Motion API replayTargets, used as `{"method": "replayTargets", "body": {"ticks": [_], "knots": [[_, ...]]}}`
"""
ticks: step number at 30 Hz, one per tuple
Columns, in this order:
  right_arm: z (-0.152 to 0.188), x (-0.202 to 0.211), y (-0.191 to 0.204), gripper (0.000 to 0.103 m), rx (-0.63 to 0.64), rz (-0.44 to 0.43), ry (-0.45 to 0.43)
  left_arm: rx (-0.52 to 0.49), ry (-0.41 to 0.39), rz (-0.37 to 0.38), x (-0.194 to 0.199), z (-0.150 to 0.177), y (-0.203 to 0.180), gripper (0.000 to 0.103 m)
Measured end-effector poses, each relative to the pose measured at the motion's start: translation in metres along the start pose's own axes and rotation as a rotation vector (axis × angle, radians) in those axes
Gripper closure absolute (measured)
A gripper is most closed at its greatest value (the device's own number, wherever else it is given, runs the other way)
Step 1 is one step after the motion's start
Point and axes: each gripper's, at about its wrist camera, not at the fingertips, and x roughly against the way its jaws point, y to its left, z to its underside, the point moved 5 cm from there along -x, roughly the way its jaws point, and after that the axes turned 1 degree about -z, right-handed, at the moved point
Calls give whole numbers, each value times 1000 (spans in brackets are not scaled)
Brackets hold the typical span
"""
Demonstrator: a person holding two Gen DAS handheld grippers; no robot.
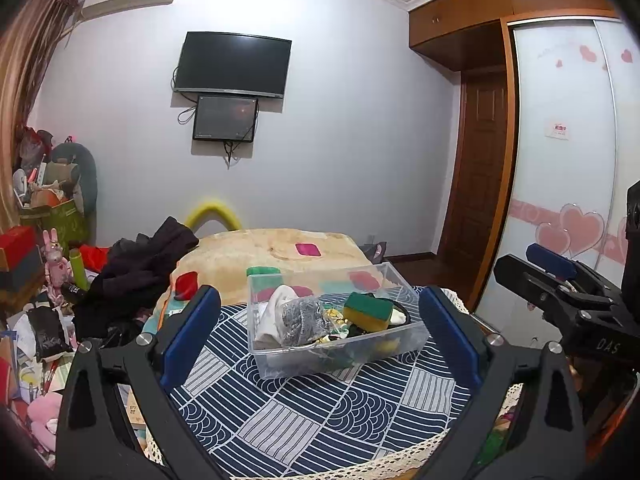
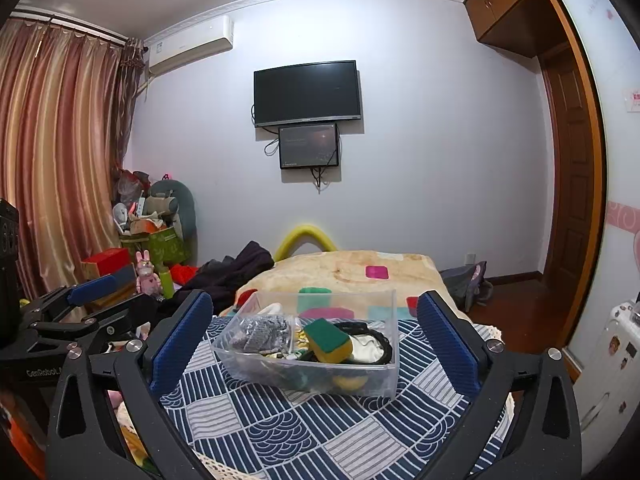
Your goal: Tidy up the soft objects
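Note:
A clear plastic bin sits on a blue and white patterned cloth. In it lie a green and yellow sponge, a grey metal scourer, a white cloth and a black band. My left gripper is open and empty, held back from the bin's near side. My right gripper is open and empty, also short of the bin. Each gripper shows at the edge of the other's view, the right one, the left one.
Behind the bin lies a beige blanket with coloured patches. A heap of dark clothes sits to the left. Boxes and toys crowd the far left. A wardrobe and a door stand at the right.

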Motion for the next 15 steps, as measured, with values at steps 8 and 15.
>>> {"method": "replayTargets", "body": {"ticks": [8,15], "knots": [[0,0,1,1,2,-2,1,-2,-3,5,0,0,-1,2],[-1,2,3,1,4,-4,1,12,-6,1,1,-1,1,2]]}}
